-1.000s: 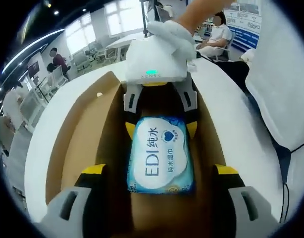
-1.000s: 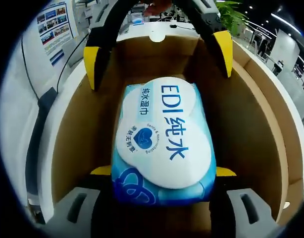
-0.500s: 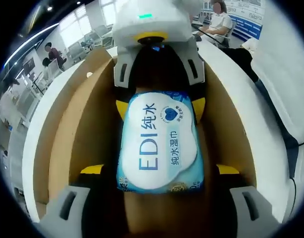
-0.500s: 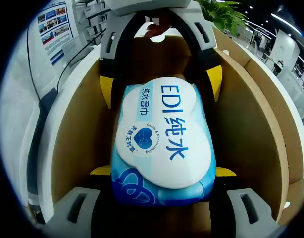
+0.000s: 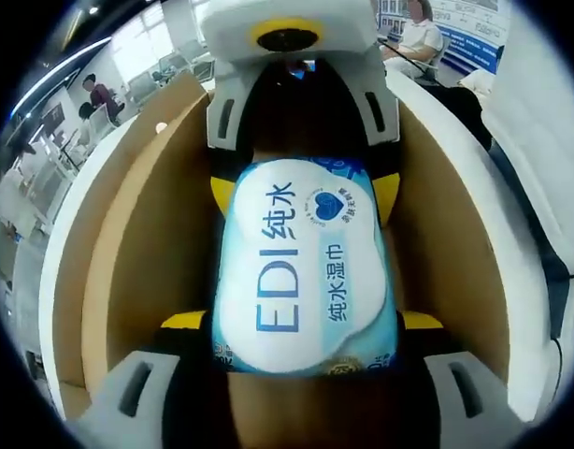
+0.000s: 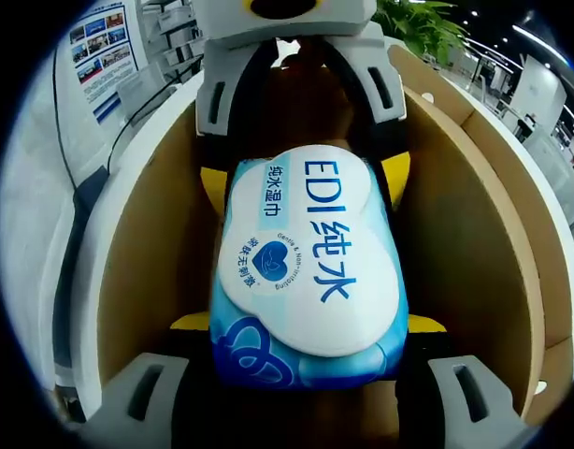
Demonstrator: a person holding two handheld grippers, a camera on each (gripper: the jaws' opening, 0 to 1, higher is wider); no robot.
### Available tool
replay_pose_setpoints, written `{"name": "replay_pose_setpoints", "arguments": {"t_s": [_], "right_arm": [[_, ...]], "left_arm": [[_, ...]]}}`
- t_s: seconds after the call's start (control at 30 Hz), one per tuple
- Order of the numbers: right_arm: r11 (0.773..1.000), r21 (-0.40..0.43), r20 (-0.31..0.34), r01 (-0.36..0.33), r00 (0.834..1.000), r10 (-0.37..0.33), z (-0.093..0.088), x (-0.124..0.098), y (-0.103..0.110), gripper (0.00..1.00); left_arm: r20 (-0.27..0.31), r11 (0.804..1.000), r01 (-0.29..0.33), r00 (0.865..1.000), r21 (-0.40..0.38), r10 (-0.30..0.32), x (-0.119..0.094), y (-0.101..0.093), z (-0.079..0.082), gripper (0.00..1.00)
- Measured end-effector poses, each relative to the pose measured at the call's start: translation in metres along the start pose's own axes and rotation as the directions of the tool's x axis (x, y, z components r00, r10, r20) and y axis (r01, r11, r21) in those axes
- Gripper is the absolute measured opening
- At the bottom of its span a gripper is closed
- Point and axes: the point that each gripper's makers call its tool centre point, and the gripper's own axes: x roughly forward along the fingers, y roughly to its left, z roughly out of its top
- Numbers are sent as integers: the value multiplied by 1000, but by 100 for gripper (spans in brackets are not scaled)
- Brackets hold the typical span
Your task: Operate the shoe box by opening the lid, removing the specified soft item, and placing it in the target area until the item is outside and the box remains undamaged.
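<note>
Both grippers closed in w/ the left gripper [image 5: 304, 323] now over the wipes pack's [image 5: 304, 262] near end. Right gripper [image 6: 308, 325] looks clamped on the pack's other end, left one's grip I can't tell. Pack sits inside the cardboard box [image 6: 137, 281], walls tight on both sides, little room.

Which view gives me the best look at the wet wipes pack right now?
The right gripper view: the wet wipes pack lies square to the camera, label sharp and both ends visible between the jaws, inside the shoe box. The left gripper view shows the same pack from the opposite end, label rotated sideways.
</note>
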Motion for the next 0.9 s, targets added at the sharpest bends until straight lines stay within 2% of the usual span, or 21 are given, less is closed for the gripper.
{"name": "replay_pose_setpoints", "arguments": {"t_s": [0.3, 0.67, 0.9], "right_arm": [[1000, 1, -37, 0, 999, 0, 1, 1, -1, 77], [1000, 2, -43, -3, 999, 3, 0, 1, 0, 77], [1000, 4, -44, -3, 999, 4, 0, 2, -1, 75]], "left_arm": [[9, 997, 58, 998, -59, -58, 2, 1, -4, 84], [26, 997, 56, 998, -53, -55, 4, 0, -4, 84], [40, 997, 59, 998, -47, -58, 3, -2, -3, 80]]}}
